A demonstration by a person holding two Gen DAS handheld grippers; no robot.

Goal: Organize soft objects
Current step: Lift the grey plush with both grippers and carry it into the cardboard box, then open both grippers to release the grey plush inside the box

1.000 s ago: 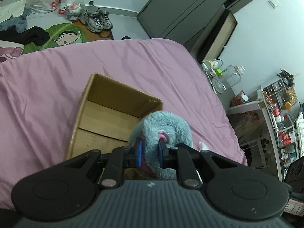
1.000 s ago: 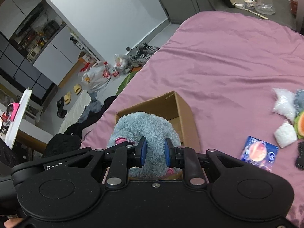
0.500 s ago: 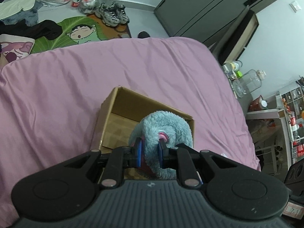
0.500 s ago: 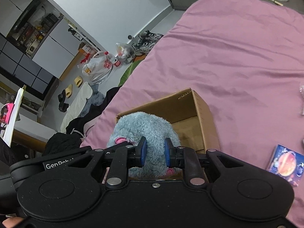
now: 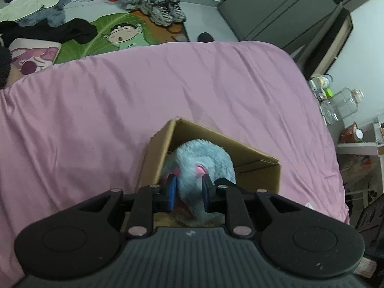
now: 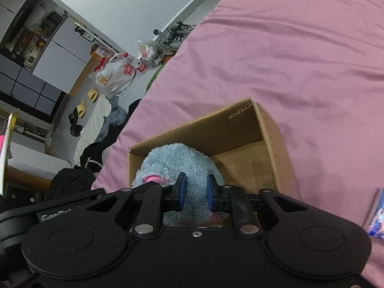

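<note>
A fluffy blue plush toy (image 5: 199,158) with pink patches hangs partly inside an open cardboard box (image 5: 254,165) on the pink bed. My left gripper (image 5: 187,192) is shut on the plush, its blue pads pressing the fur on both sides. In the right wrist view the same blue plush toy (image 6: 177,160) sits in the left part of the cardboard box (image 6: 271,144), and my right gripper (image 6: 195,193) is shut on it too. The plush's lower part is hidden behind both grippers.
The pink bedsheet (image 5: 96,110) stretches wide around the box. A blue packet (image 6: 378,218) lies on the bed at the right edge. Shoes (image 5: 163,12), bags and clothes lie on the floor beyond the bed. A bedside stand with a clear jar (image 5: 340,105) is at the right.
Both grippers have carried the plush down and forward, so that it now sits within the box walls. The box looks nearer and larger in both views.
</note>
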